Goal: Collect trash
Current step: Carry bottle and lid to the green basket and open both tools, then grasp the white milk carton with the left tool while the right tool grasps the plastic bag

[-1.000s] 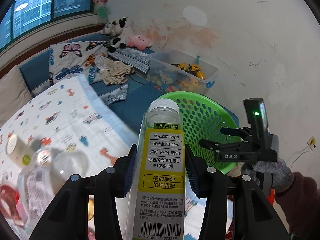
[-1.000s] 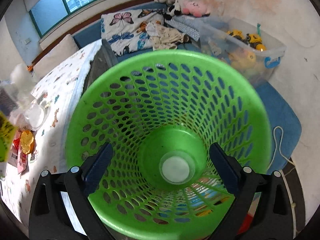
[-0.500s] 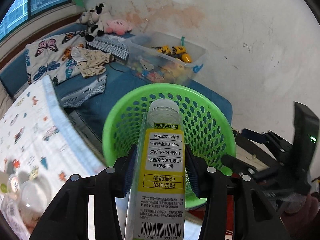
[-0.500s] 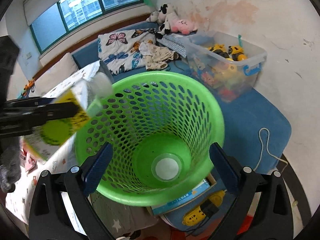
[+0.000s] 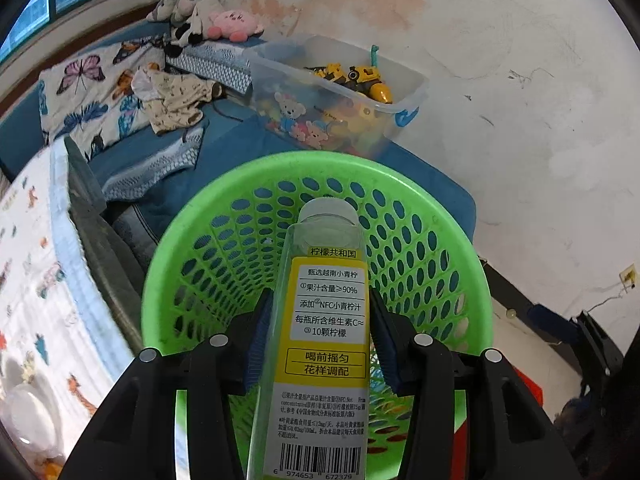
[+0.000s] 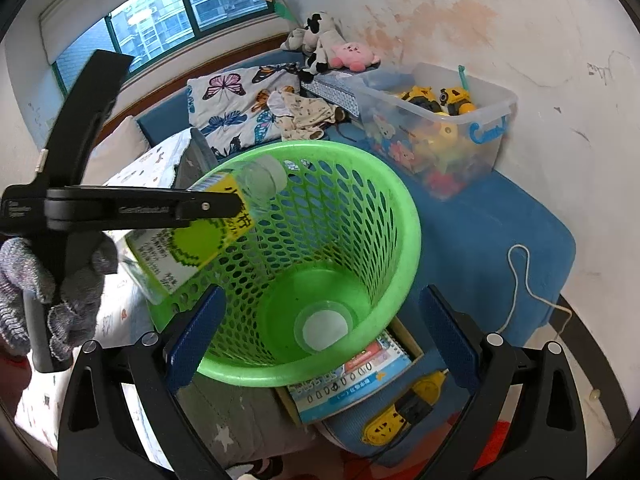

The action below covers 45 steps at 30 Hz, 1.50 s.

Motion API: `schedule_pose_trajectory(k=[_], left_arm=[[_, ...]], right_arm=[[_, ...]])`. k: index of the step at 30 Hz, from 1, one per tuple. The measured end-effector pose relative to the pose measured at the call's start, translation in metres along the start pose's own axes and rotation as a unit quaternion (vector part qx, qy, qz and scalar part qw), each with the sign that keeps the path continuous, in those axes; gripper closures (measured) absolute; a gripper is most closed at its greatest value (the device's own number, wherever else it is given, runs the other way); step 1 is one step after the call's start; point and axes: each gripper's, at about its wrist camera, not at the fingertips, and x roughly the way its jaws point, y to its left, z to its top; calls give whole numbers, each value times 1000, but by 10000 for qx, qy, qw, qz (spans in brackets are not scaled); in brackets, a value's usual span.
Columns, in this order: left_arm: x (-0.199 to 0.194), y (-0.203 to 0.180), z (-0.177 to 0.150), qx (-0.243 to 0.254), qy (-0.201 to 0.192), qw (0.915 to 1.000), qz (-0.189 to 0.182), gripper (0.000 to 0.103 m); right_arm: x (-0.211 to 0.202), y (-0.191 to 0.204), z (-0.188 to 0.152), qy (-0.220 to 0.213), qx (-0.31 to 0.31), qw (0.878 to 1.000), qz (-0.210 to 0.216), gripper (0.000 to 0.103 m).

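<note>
On my left wrist view, the left tongs (image 5: 322, 334) are clamped on a clear juice bottle (image 5: 326, 320) with a yellow label, blue pads pressing its two sides, cap end pointing away from me and down toward the mouth of the green basket (image 5: 460, 264); I hold it that way, I judge, so it can drop straight in once released. A second ago the basket sat far and to the right of the bottle; now its mouth fills the view under the cap. On my right wrist view, the right tongs (image 6: 322, 330) stand wide and hold nothing, straddling the near part of the basket (image 6: 400, 216) without touching it. The bottle (image 6: 208, 228) pokes over the left rim, gripped by the left tongs (image 6: 234, 204) in a gloved hand (image 6: 48, 280). A second ago the basket filled this view; now it looks farther off and the bottle has come in.
</note>
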Motion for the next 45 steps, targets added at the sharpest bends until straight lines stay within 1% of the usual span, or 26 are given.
schedule_pose_trajectory(k=[1, 4, 7, 11, 17, 21, 23, 25, 29, 31, 34, 38, 41, 45], left_arm=[[2, 0, 0, -3, -3, 10000, -9, 58], [-2, 1, -4, -55, -106, 9999, -60, 50], [-14, 2, -7, -89, -270, 9995, -108, 49], [-39, 9, -17, -224, -509, 9984, -48, 49], [-96, 22, -55, -374, -959, 9944, 236, 49], [-125, 40, -83, -558, -1130, 9910, 443, 49], [-139, 50, -98, -689, -1239, 9885, 531, 49], [-157, 61, -118, -814, -1359, 9848, 711, 49], [-180, 80, -147, -1021, -1441, 9798, 942, 49], [-195, 93, -166, -1163, -1500, 9753, 1130, 49], [-210, 110, -189, -1386, -1518, 9707, 1240, 49], [-230, 134, -226, -1675, -1556, 9610, 1554, 48], [-240, 150, -248, -1935, -1537, 9554, 1619, 48], [-253, 171, -277, -2280, -1550, 9449, 1767, 48]], right_arm=[[0, 0, -1, 6, 7, 10000, 0, 7], [-1, 0, -2, 9, 9, 10000, 12, 7], [-5, 3, -3, -18, -28, 10000, 5, 7], [-8, 11, -4, -47, -100, 9999, 67, 7], [-14, 40, -6, -68, -367, 9990, 257, 7], [-17, 62, -8, -80, -534, 9978, 396, 7], [-18, 74, -6, -77, -622, 9969, 479, 7], [-19, 86, -5, -98, -713, 9960, 532, 7], [-21, 111, -4, -102, -884, 9934, 724, 7], [-20, 128, -3, -102, -1001, 9916, 810, 7], [-18, 152, -4, -48, -1161, 9882, 996, 7], [-13, 185, -4, 39, -1314, 9840, 1205, 7], [-8, 212, -6, 131, -1465, 9792, 1399, 7], [0, 250, -6, 286, -1635, 9720, 1661, 7]])
